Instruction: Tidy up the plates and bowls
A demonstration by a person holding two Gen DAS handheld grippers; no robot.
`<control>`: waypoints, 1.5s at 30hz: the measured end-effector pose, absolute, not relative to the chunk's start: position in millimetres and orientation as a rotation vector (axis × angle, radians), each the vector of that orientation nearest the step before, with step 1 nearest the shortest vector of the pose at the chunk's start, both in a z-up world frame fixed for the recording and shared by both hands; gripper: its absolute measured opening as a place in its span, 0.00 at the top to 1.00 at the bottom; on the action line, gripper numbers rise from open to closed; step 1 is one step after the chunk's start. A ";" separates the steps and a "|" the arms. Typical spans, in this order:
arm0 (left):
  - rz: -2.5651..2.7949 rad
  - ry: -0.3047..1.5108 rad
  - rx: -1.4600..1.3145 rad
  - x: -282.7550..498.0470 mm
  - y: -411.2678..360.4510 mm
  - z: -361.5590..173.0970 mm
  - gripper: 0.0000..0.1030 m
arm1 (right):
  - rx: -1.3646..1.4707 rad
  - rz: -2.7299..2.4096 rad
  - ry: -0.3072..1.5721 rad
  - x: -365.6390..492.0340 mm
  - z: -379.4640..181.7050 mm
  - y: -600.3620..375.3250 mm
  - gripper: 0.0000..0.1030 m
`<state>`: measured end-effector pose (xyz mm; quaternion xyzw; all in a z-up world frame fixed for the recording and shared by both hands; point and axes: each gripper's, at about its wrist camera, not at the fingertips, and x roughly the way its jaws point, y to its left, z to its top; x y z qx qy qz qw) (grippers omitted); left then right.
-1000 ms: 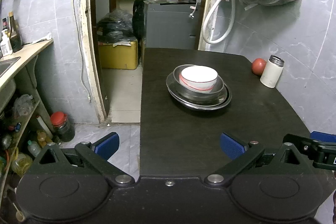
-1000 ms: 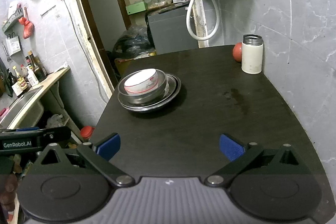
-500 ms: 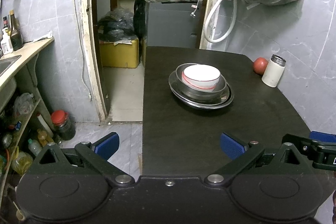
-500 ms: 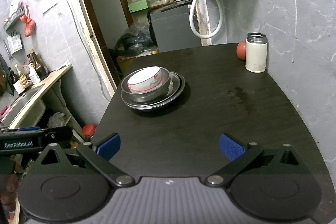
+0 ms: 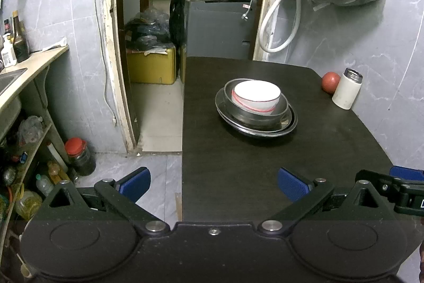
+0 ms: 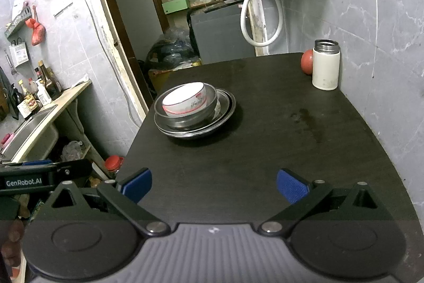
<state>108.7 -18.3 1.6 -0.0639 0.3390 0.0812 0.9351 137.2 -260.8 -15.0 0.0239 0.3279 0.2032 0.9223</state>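
Note:
A white bowl with a red rim line [image 5: 256,96] [image 6: 184,100] sits nested in a steel bowl [image 5: 281,110] [image 6: 212,104], which rests on a steel plate [image 5: 290,125] [image 6: 228,110] in the middle of the dark table [image 5: 238,163] [image 6: 265,150]. My left gripper [image 5: 213,183] hovers open at the table's near left edge, well short of the stack, with nothing between its blue pads. My right gripper [image 6: 213,184] is open and empty too, over the near part of the table. Part of the right gripper shows at the right edge of the left wrist view.
A white flask with a steel top [image 5: 347,92] [image 6: 325,68] and a red tomato [image 5: 330,82] [image 6: 307,65] stand at the table's far right by the wall. Left of the table are a counter with bottles [image 5: 14,44], cluttered shelves below and a doorway [image 5: 159,70].
Both grippers have drawn back slightly from the stack, which now looks a little farther off. The stack itself has not moved and both grippers stay open.

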 end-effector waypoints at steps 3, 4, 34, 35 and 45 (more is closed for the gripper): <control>0.166 0.694 -0.131 108.7 -18.2 1.7 0.01 | 0.049 0.417 0.674 137.4 -15.1 -260.7 0.00; 0.166 0.695 -0.131 108.4 -17.7 1.6 0.01 | 0.049 0.417 0.674 137.4 -15.1 -260.8 0.00; 0.169 0.720 -0.136 113.6 -18.4 0.7 0.01 | 0.059 0.411 0.690 138.4 -19.9 -261.0 0.00; 0.168 0.718 -0.135 113.2 -18.4 1.0 0.01 | 0.060 0.411 0.690 138.4 -19.9 -260.9 0.00; 0.171 0.715 -0.131 115.0 -14.4 2.3 0.01 | 0.061 0.413 0.694 138.7 -19.7 -259.1 0.00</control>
